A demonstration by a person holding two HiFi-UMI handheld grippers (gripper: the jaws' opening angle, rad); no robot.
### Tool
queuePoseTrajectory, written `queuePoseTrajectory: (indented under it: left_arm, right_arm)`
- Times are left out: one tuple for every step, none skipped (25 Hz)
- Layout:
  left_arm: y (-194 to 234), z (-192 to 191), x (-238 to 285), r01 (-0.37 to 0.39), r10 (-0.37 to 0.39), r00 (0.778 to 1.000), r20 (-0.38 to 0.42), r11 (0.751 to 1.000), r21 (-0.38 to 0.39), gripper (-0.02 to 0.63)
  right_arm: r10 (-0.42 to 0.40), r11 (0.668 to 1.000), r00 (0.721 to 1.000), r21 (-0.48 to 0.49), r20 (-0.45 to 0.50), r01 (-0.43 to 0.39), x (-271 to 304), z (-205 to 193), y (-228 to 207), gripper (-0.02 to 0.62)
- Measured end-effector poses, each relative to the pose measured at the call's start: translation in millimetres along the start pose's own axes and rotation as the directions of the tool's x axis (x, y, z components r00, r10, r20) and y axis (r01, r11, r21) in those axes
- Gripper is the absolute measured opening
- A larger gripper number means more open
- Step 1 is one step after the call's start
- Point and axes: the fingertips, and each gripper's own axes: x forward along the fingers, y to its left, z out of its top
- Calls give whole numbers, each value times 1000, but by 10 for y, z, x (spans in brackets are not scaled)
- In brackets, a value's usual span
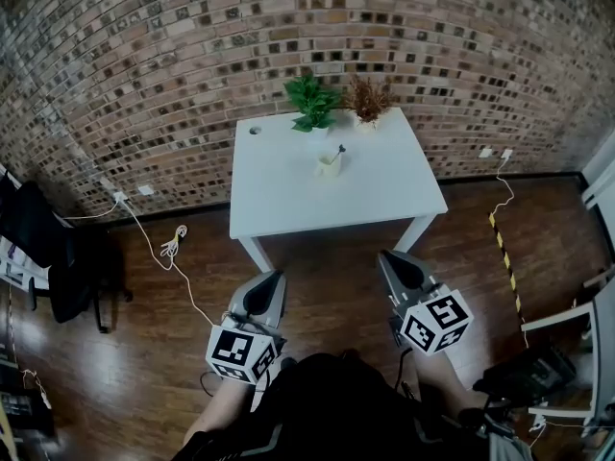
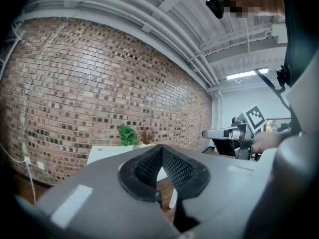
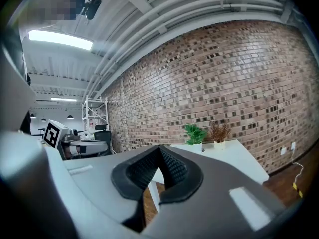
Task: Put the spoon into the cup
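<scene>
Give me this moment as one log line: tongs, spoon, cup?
left tongs: shut, empty | right tongs: shut, empty | both: short of table | spoon: in cup, handle up | cup: on table

In the head view, the small pale cup (image 1: 328, 164) on the white rectangular table (image 1: 288, 205) is too small to show its inside. Only the thin dark spoon handle (image 1: 339, 150) shows above the rim, and the spoon's lower end is hidden. The black office chair (image 1: 38, 238) is cut by the left edge, and the person's dark-clothed body (image 1: 327, 406) by the bottom edge. In its own view, the left gripper (image 2: 160, 148) covers the table's near part with its grey body, as does the right gripper (image 3: 160, 148) in its view. The cup cannot be made out in either.
</scene>
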Motion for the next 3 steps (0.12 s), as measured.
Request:
queuePoseTrajectory:
  left_arm:
    - [-2,11,6,-1,1,1000,-2,1000,-3,-6]
    - [0,25,11,-2,2,1000,-2,1000,-5,-6]
    - [4,39,15,-4,4,1000,-2,1000,-6,-6]
  right_arm:
    - [0,1000,1000,1,-2,0,2,3,-5,6]
    - [0,1000,1000,2,-3,0,9,8,-9,6]
    - [1,1000,1000,2,-3,-1,17,14,-14,6]
